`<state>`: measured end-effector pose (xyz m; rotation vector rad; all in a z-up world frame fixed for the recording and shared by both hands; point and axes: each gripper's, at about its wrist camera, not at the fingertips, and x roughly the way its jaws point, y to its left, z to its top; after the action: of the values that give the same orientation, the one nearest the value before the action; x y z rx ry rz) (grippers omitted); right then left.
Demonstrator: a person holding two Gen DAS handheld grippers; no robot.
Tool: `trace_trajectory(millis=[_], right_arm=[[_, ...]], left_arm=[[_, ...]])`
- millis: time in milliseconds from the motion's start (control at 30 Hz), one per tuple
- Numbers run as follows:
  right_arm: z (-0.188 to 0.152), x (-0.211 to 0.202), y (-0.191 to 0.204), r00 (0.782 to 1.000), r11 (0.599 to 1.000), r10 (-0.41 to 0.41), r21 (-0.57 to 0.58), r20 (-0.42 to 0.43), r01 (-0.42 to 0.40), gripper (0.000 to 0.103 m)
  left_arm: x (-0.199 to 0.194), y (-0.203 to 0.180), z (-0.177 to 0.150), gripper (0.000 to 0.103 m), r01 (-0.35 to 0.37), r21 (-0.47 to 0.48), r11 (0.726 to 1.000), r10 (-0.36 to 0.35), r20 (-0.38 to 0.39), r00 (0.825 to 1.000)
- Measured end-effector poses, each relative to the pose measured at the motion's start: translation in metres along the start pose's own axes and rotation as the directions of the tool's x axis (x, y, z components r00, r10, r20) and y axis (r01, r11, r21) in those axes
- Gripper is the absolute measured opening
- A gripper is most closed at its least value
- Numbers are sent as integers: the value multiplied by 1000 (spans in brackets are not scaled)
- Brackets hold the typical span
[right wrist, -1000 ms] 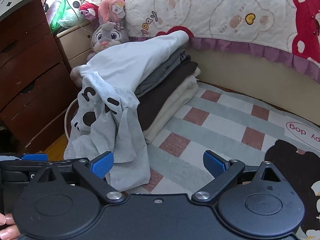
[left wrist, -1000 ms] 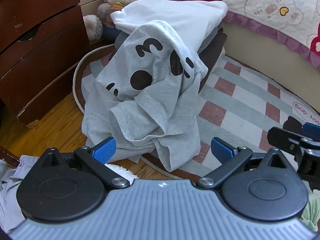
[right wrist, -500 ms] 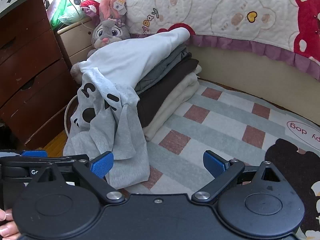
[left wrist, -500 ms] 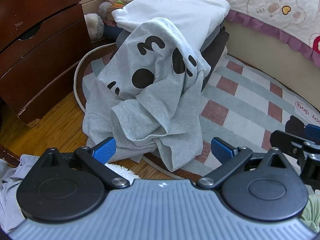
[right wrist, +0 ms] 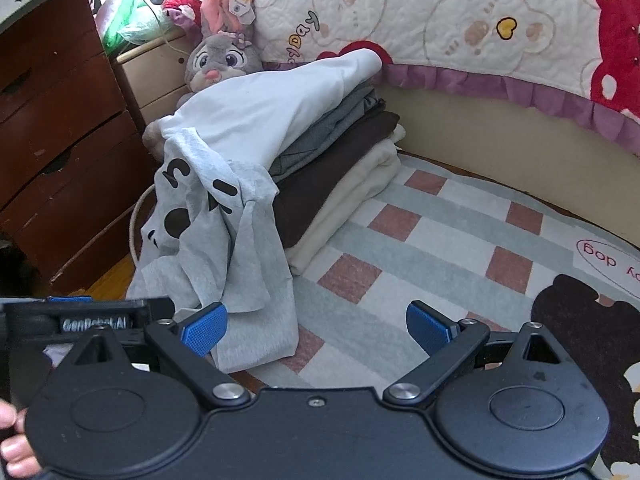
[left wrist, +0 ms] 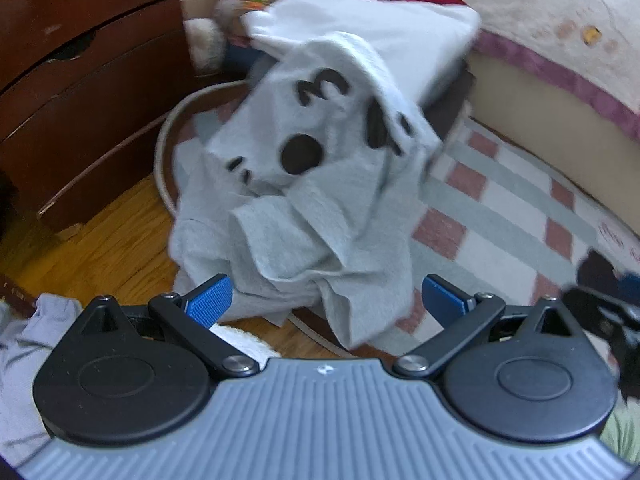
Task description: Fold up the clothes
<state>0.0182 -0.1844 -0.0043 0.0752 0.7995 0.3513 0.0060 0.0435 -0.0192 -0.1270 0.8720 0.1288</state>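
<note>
Clothes sit in a folded stack on the checked rug, pushed up against the bed, with a white top lying uppermost. A grey shirt with black print hangs crumpled off the near end of that stack, its hem spilling onto the rug and the wood floor. The left gripper hovers just before the shirt's lower folds, fingers spread wide, holding nothing. The right gripper is also spread wide and empty, its left fingertip close to the shirt's hem. A stuffed rabbit sits behind the stack beside a dark dresser.
</note>
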Motion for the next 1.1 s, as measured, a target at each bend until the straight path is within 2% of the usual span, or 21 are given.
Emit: trace_trajectory(millis=[133, 233, 333, 367, 400, 467, 533, 600, 633, 700, 800, 833, 867, 900, 1000, 1033, 1100], right_arm=[[-4, 1, -13, 999, 999, 41, -6, 34, -41, 98], [-7, 7, -21, 997, 998, 45, -49, 65, -42, 94], [-6, 19, -23, 992, 988, 99, -126, 73, -90, 79], [-5, 24, -23, 990, 982, 124, -154, 67, -113, 69], [-4, 29, -23, 987, 974, 149, -183, 61, -136, 63], [-2, 41, -24, 981, 961, 190, -216, 50, -175, 57], [0, 53, -26, 974, 955, 216, -219, 62, -198, 56], [-2, 61, -31, 964, 954, 241, -211, 109, -214, 57], [-3, 65, -34, 959, 954, 251, -203, 131, -222, 58], [-5, 71, -36, 965, 962, 230, -178, 125, -206, 65], [-10, 80, -37, 974, 962, 206, -199, 89, -186, 68], [-10, 84, -36, 977, 961, 198, -211, 78, -178, 68], [-11, 88, -35, 980, 960, 190, -222, 66, -171, 69], [-11, 93, -35, 982, 962, 180, -217, 51, -165, 69], [-11, 100, -41, 982, 973, 186, -145, 39, -179, 71], [-12, 102, -43, 982, 976, 187, -120, 37, -182, 71], [-14, 105, -45, 983, 979, 182, -99, 26, -179, 71]], left_arm=[[2, 5, 1, 103, -38, -15, 999, 40, 122, 992], [14, 1, 12, 103, -31, 49, 998, 24, 148, 989], [33, -1, 28, 98, 18, 121, 993, -30, 99, 995], [39, 3, 34, 93, 52, 118, 992, -63, 88, 994], [44, 8, 39, 89, 90, 104, 990, -99, 83, 992], [55, 15, 48, 74, 110, 104, 988, -117, 64, 991], [64, 16, 50, 69, 104, 149, 983, -113, 55, 992], [72, 14, 48, 68, 108, 213, 971, -122, 54, 991], [75, 13, 46, 68, 112, 246, 963, -129, 53, 990], [84, 10, 43, 71, 120, 302, 946, -140, 45, 989], [103, 6, 43, 76, 150, 312, 938, -162, 11, 987], [109, 5, 45, 83, 167, 306, 937, -175, -1, 985], [115, 3, 47, 97, 181, 299, 937, -186, -14, 982], [123, 0, 48, 103, 193, 296, 935, -191, -35, 981], [147, -10, 50, 103, 208, 300, 931, -186, -102, 977], [152, -12, 48, 101, 199, 300, 933, -177, -98, 979], [155, -14, 43, 65, 131, 315, 940, -128, -32, 991]])
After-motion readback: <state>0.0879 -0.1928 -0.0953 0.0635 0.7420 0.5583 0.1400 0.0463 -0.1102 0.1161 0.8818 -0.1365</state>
